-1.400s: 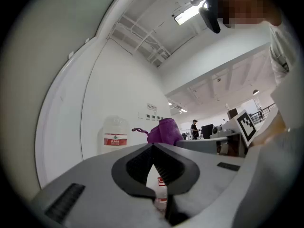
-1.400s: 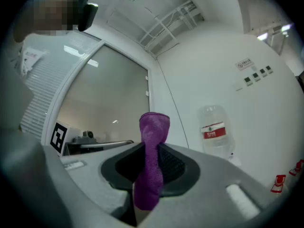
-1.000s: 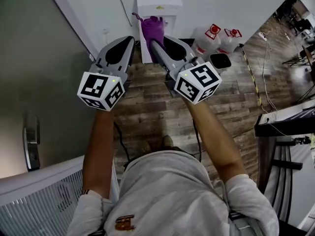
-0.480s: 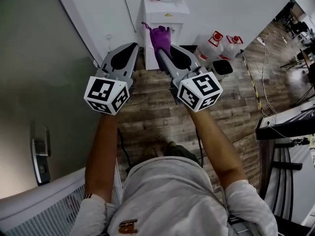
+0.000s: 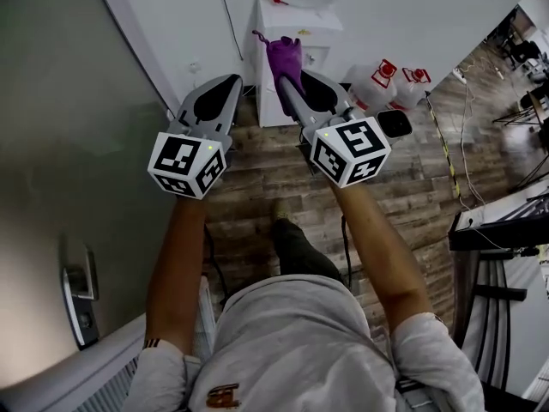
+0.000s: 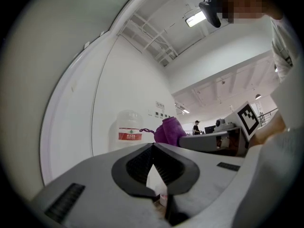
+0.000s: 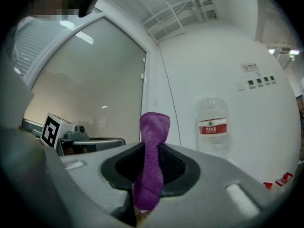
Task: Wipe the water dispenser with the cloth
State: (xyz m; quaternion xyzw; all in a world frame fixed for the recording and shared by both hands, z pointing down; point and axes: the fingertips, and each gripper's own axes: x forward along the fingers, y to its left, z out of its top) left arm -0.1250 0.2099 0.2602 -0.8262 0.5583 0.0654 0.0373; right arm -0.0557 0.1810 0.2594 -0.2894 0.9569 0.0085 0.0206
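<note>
The right gripper (image 7: 151, 152) is clamped on the purple cloth (image 7: 153, 127), which stands up from between its jaws as a bunched roll. The left gripper (image 6: 153, 147) has its jaws closed together with nothing between them. The water dispenser (image 5: 294, 29) stands against the wall ahead, apart from the cloth. The cloth is judged light, soft and limp (it should fold under pressure). A grip near its lower end likely leaves a free pad for wiping.

Purple cloth (image 5: 286, 58), white water dispenser (image 5: 316, 34), brown wood-grain floor (image 5: 257, 204).
</note>
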